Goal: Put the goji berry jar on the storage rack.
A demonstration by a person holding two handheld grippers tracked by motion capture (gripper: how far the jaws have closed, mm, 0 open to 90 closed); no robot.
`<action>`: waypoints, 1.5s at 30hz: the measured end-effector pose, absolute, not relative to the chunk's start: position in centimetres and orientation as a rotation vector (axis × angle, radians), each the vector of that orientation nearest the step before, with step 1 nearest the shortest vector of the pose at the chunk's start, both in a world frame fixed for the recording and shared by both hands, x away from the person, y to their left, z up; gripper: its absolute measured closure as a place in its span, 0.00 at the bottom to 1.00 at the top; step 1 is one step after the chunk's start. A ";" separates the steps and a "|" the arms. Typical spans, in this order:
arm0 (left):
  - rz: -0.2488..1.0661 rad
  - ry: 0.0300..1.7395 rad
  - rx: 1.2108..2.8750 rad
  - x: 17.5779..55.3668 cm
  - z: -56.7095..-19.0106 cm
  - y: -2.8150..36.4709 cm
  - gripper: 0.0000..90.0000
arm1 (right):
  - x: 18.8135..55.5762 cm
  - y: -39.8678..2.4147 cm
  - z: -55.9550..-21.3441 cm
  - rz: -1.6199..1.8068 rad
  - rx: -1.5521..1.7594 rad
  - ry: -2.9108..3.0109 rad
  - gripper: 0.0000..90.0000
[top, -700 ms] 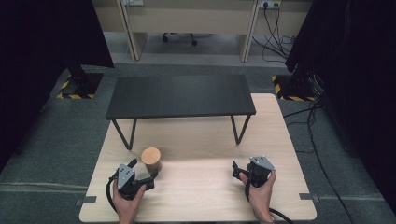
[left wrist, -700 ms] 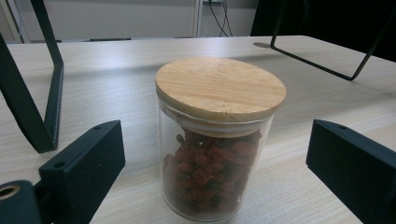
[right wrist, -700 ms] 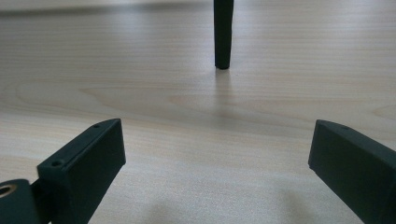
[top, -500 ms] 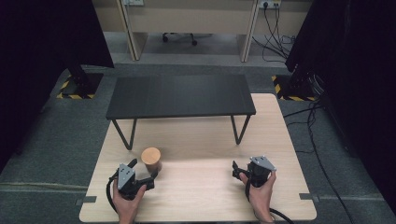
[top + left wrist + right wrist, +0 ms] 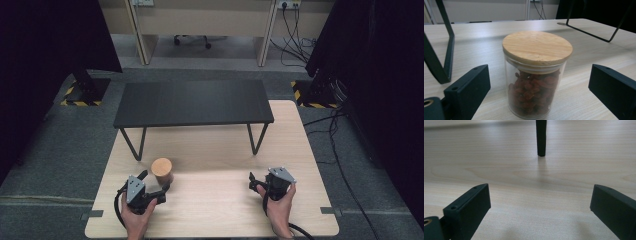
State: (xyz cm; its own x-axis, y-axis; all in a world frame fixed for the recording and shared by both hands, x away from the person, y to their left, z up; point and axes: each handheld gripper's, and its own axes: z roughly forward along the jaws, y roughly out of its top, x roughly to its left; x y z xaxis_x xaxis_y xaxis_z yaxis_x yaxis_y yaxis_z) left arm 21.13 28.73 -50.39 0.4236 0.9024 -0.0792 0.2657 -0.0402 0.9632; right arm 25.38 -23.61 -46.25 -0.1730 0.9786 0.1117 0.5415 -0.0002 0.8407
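Left gripper [image 5: 152, 187] lined up on a jar [image 5: 162, 171], right gripper [image 5: 260, 184] idle

High view: the jar stands upright on the table [image 5: 210, 150] near its left front, just ahead of the left gripper, whose jaws are spread to either side of it; the right gripper rests well apart at the right, released and holding nothing, and a black bench [image 5: 192, 102] spans the far half. Left gripper view: the jar [image 5: 536, 75] sits between the jaws with gaps on both sides, not yet touched, its wooden lid [image 5: 537, 47] on and reddish dried bits inside, so the spread looks set to close on the glass. Right gripper view: jaws wide, bare wood between them, one bench leg [image 5: 541, 137] ahead, probably just parked
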 end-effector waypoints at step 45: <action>0.763 1.212 1.717 24.2 -47.9 24.9 0.28 | 25.3 -23.7 -46.3 1.090 1.561 1.766 0.04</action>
